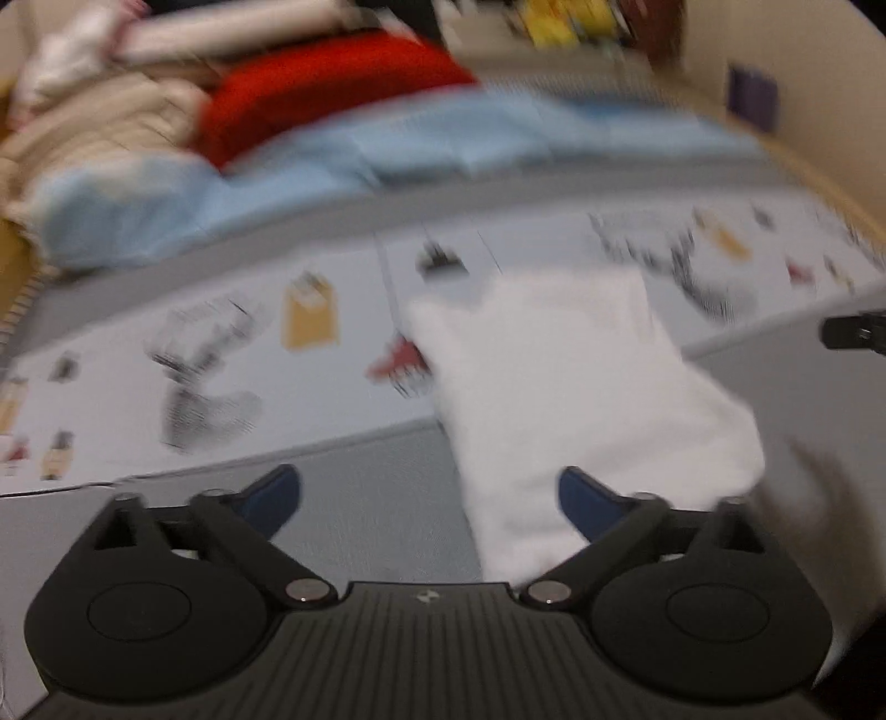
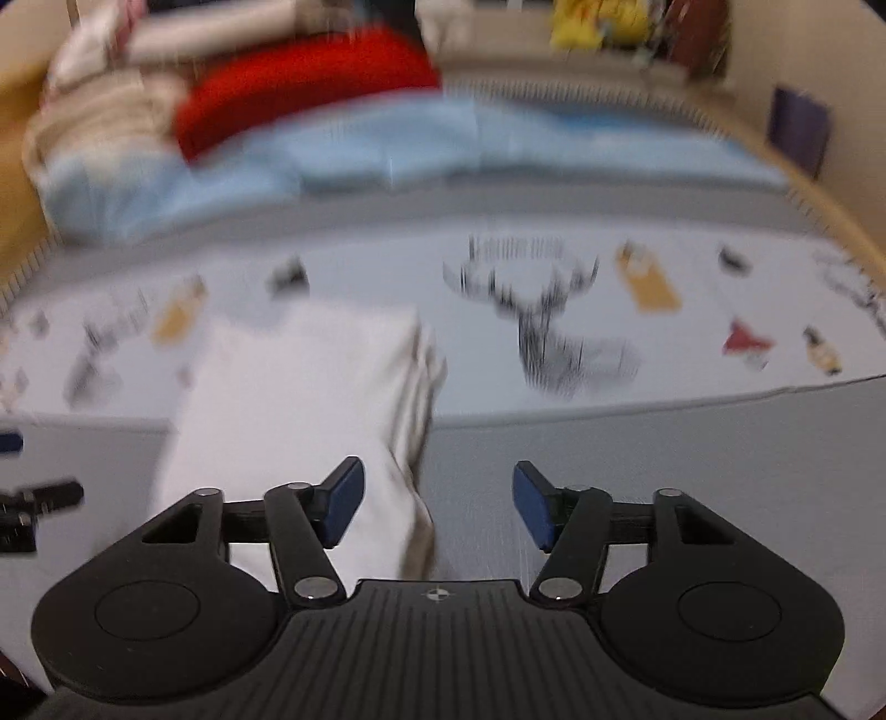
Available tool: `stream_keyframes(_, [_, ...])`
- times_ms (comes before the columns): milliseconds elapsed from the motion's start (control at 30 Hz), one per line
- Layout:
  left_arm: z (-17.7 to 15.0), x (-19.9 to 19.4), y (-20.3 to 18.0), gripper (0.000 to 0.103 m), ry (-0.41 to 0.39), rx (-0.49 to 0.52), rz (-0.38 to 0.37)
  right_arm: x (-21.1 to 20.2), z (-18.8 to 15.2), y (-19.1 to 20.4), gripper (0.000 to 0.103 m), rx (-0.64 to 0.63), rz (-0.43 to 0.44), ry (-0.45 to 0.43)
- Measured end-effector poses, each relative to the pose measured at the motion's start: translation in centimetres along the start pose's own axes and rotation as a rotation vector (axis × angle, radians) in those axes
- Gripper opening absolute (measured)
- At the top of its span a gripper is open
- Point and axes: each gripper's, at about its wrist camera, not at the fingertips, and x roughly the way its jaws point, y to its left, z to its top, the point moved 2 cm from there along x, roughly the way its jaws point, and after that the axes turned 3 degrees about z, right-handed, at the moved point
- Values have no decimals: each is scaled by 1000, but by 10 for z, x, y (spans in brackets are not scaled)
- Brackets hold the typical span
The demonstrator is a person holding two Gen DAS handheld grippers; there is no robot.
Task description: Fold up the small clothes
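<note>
A grey bed cover with a printed white sheet carries a folded white cloth garment. Above the garment, the left gripper and right gripper both stand spread, pinching nothing.

Both wrist views are smeared by motion blur, so you cannot read fine detail anywhere beyond the gripper bodies. The printed figures on the patterned sheet are streaked; you cannot tell what they depict. The white garment shows no legible seams or edges, and its near end is hidden behind the left gripper. In the right wrist view its lower part is covered by the right gripper. The red item, the beige bedding and the yellow object are blurred; the last is cut off by the top edge. A dark gripper part is cropped at the right edge.
</note>
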Motion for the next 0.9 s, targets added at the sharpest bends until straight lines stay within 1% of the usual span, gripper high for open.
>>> stream_keyframes(33, [-6,-17,2,102,-59,-16,33,-14,0,1,72,0,6,-37])
stream_keyframes(100, [-15,-42,1,102,-125,-48,67,-44,-10,5,80,-13,16,-113])
stream_keyframes(167, [-28,-62,-5,102,-136,-91,43,-67,-25,11,84,-48,26,-164])
stream_keyframes(267, [-49,-76,-21,102,-120,-138,22,-82,-52,19,87,-89,20,-204])
stream_keyframes(333, [-65,-78,-31,102,-99,-158,1,-79,-69,20,87,-85,15,-194])
stream_keyframes(400, [-79,-72,-37,102,-36,-162,-25,-68,-85,19,87,-70,1,-137])
stream_keyframes(433, [-80,-67,-39,102,0,-164,-37,-67,-87,21,87,-53,-8,-112])
stream_keyframes(467, [-78,-62,-40,102,9,-167,-47,-65,-87,21,87,-32,-4,-106])
stream_keyframes(533, [-75,-56,-40,102,-6,-166,-32,-61,-86,23,87,-23,3,-109])
stream_keyframes(600, [-74,-48,-41,102,0,-171,-14,-54,-88,26,87,-27,-22,-90])
stream_keyframes(733, [-75,-44,-42,102,17,-212,-27,-48,-92,35,87,-50,-15,-75])
stream_keyframes(900, [-73,-40,-43,102,27,-210,-34,-45,-94,49,87,-123,-1,-72])
